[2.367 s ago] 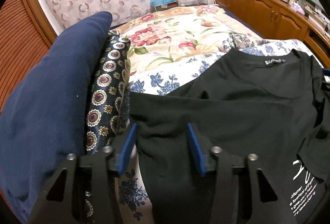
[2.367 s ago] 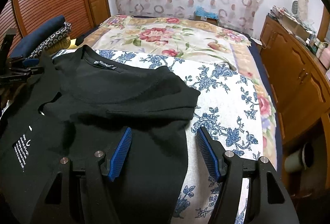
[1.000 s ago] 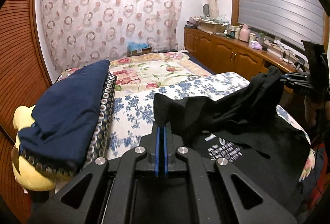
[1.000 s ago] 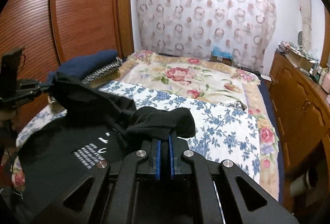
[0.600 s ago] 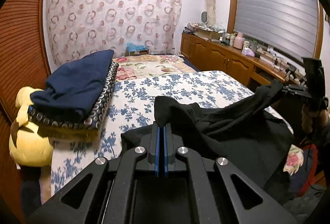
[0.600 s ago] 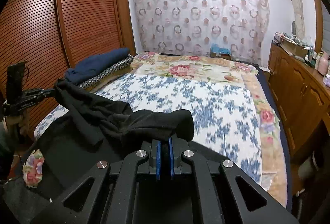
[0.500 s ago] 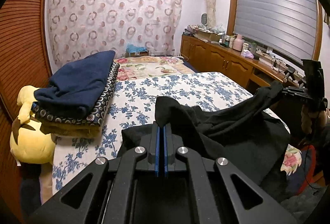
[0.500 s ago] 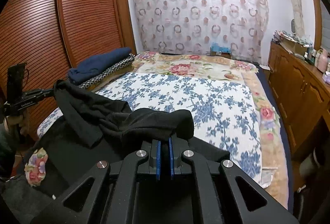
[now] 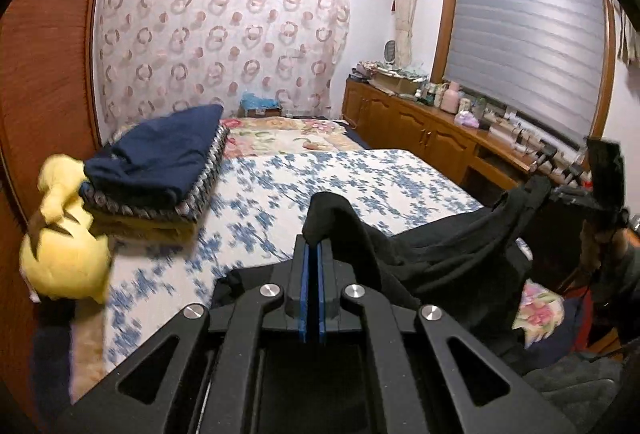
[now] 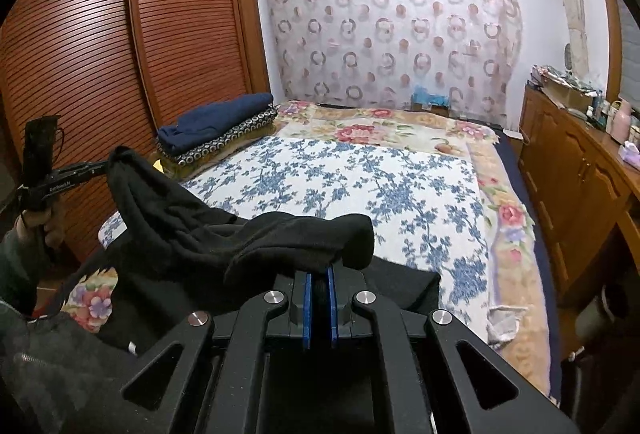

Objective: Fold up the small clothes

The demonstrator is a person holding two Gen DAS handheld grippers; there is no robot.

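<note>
While raised level above the bed (image 10: 400, 186), left claw (image 9: 313, 254) and right claw (image 10: 320, 276) pinch black shirt (image 10: 192, 230).

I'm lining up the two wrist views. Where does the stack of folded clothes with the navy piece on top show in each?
Left wrist: the folded stack lies at the left on the bed, just behind the yellow plush.
Right wrist: the folded stack is left of centre, near the wardrobe.
Shared landmark: the circle-print curtain.

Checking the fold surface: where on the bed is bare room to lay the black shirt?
The blue-flowered white blanket is bare between the folded navy stack and the wooden cabinets. The near-left edge is crowded by the black shirt.
</note>
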